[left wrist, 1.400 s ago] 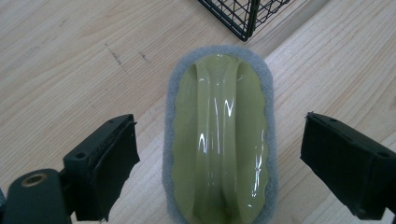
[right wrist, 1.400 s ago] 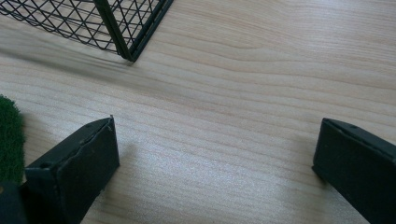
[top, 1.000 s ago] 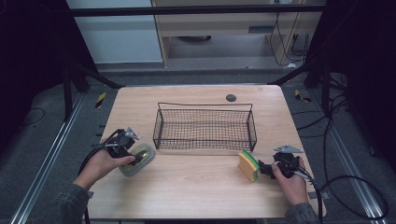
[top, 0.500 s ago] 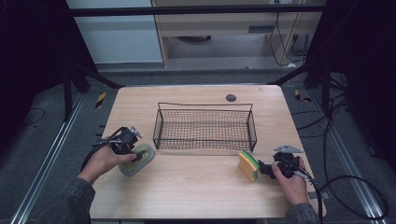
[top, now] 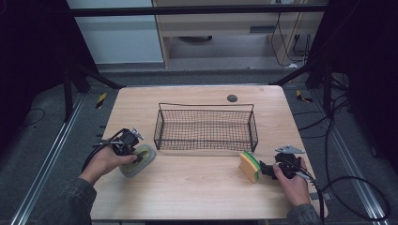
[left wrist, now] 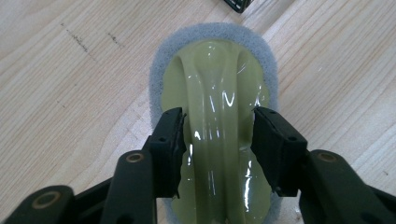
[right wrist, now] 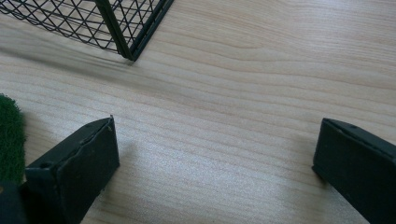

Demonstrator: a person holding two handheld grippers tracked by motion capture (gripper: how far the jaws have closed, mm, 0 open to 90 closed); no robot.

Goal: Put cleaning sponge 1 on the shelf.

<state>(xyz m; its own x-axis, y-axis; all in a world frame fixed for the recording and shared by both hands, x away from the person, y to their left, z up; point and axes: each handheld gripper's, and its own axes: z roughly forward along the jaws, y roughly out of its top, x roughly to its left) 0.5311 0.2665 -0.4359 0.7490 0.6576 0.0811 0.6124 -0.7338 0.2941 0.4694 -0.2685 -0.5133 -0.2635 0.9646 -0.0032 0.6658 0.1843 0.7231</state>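
Scrubber (left wrist: 219,116) between left gripper (left wrist: 217,140) jaws, beside empty wire basket (top: 206,129)

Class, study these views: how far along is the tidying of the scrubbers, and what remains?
Done: nothing; the wire basket holds nothing. In hand: the left tongs have just been closing around the handle of the green scrub pad, pads at its sides. Left: lifting it, presumably into the basket. The yellow-green sponge stands on the table beside the open right tongs, not gripped.
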